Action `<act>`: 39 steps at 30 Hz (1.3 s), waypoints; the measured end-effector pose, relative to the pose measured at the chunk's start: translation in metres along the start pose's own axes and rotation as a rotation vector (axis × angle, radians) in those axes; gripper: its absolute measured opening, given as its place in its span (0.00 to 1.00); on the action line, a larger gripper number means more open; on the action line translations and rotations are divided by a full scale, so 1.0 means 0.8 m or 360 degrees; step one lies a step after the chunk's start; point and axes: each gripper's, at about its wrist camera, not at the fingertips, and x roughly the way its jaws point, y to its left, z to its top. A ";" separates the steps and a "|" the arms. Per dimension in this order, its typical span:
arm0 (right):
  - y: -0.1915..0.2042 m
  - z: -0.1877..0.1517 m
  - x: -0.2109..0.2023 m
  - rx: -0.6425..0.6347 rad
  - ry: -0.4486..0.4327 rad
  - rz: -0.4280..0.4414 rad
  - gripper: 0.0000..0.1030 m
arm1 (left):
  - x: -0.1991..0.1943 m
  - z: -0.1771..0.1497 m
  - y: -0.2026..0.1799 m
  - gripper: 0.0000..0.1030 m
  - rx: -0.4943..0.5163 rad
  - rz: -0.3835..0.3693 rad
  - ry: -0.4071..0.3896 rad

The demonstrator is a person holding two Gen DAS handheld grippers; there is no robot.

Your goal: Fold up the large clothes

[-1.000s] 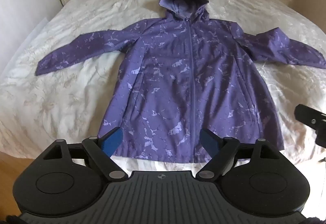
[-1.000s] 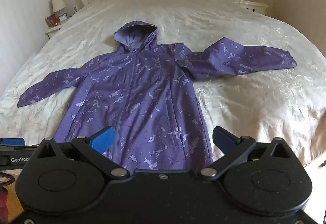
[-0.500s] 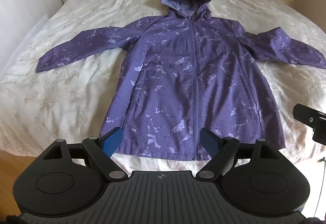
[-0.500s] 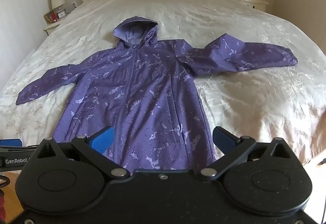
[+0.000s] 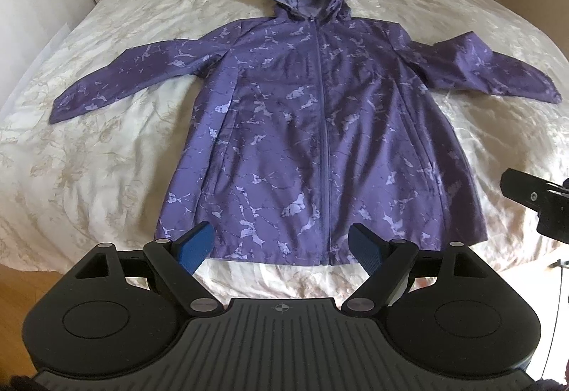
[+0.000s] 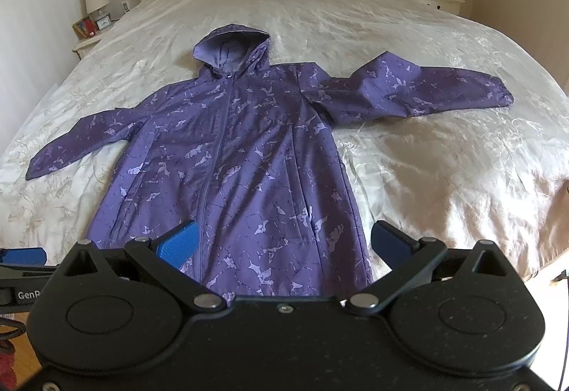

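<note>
Wide bed [image 6: 444,35] under cream floral satin bedspread. Spread flat across it, front up and zipped: purple hooded raincoat with pale marbled print [image 5: 320,128], sleeves out sideways. Above its hem, left gripper [image 5: 282,243] and right gripper [image 6: 284,241], blue-padded fingers [image 6: 177,243] wide, holding nothing.

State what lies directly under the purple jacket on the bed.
The purple jacket lies flat on the cream bedspread, which shows all around it. The bedspread beneath it is covered, so anything there cannot be seen.

Bedspread [image 6: 409,177] bare right, left and far of jacket [image 6: 242,160]; nightstands [image 6: 441,0] stand far at both bed corners.
</note>
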 end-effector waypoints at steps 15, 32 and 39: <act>0.000 -0.003 -0.003 0.0002 -0.0004 0.0003 0.99 | -0.004 -0.005 0.005 0.80 -0.0005 0.0015 -0.0011; 0.006 -0.006 -0.009 0.0013 -0.0005 0.0018 0.99 | 0.000 -0.006 0.012 0.80 -0.0033 0.0021 0.0000; 0.000 0.002 -0.001 0.0076 -0.0026 0.0102 0.99 | 0.002 0.001 0.015 0.80 -0.0036 0.0036 -0.0027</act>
